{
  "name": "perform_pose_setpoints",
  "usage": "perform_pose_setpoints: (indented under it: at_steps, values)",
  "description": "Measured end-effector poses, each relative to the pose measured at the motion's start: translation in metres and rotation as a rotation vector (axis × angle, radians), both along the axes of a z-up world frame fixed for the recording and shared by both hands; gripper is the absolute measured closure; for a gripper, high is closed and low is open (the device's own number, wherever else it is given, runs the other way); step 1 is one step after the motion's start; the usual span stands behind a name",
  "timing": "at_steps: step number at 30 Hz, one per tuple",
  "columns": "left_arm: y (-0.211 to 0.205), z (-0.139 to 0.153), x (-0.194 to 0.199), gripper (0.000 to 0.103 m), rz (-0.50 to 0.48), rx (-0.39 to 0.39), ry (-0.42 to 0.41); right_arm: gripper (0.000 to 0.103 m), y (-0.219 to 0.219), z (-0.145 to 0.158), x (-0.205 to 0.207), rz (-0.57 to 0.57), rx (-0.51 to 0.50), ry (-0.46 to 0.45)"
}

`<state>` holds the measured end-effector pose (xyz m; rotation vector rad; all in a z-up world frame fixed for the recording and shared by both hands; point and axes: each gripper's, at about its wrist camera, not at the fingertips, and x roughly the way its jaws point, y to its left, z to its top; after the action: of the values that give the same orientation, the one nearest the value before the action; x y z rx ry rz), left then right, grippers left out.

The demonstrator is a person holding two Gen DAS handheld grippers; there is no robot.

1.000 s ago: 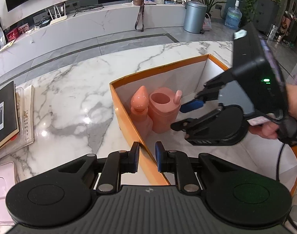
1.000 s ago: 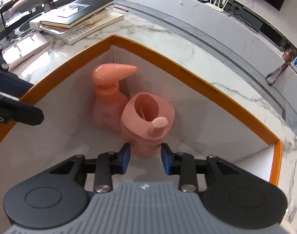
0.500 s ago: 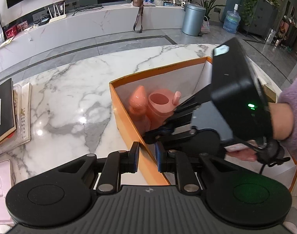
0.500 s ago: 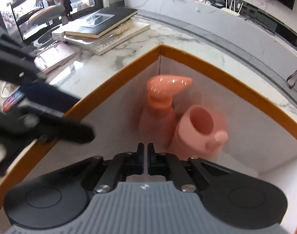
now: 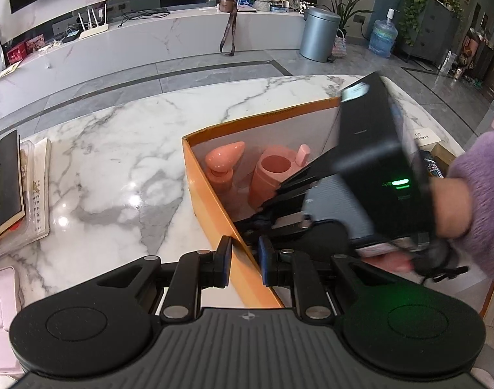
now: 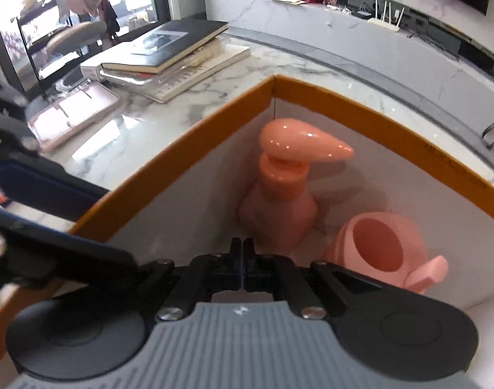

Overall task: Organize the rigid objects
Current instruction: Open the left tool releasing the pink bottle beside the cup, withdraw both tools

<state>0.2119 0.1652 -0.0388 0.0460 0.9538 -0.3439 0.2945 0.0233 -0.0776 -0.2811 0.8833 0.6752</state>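
Note:
A pink pump bottle [image 5: 222, 168] [image 6: 281, 194] and a pink cup with a flip lid [image 5: 274, 175] [image 6: 381, 249] stand in the near-left corner of an orange-rimmed box [image 5: 211, 201] [image 6: 214, 123] with a white inside. My left gripper [image 5: 243, 262] is open, its fingers straddling the box's left wall near the front, touching nothing I can see. My right gripper [image 6: 243, 264] is shut and empty, inside the box in front of the pump bottle; in the left wrist view its body [image 5: 370, 168] hides part of the box.
The box sits on a white marble table [image 5: 111, 168]. A stack of books [image 6: 169, 55] [image 5: 7, 188] lies at the table's left, with a pink case [image 6: 75, 113] beside it. A grey bin [image 5: 318, 34] and a water jug [image 5: 381, 37] stand on the floor beyond.
My right gripper let go of the pink cup, shut, and drew back and left across the box. The cup now stands beside the bottle. My left gripper stayed in place.

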Motion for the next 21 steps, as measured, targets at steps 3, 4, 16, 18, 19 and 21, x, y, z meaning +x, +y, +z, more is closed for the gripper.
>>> perform_pose_setpoints:
  at_steps: [3,4,16,18,19,21]
  values:
    - [-0.001,0.000,0.000,0.084,0.003,0.006,0.003,0.099,-0.012,0.014,-0.007,0.001,0.008,0.024]
    - [-0.002,0.001,0.001,0.084,0.005,0.010,0.004,0.098,-0.018,0.018,-0.009,-0.011,0.007,0.040]
    - [-0.008,0.002,-0.002,0.084,0.009,0.052,0.004,0.070,-0.056,0.022,-0.003,-0.200,-0.153,0.036]
    - [-0.008,0.002,-0.002,0.084,0.009,0.055,0.005,0.069,-0.056,0.020,0.002,-0.191,-0.125,0.040]
    - [-0.008,0.002,-0.002,0.084,0.009,0.054,0.005,0.071,-0.056,0.018,0.003,-0.189,-0.113,0.055]
    - [-0.008,0.002,-0.002,0.084,0.007,0.052,0.004,0.081,-0.053,0.017,0.002,-0.180,-0.094,0.072]
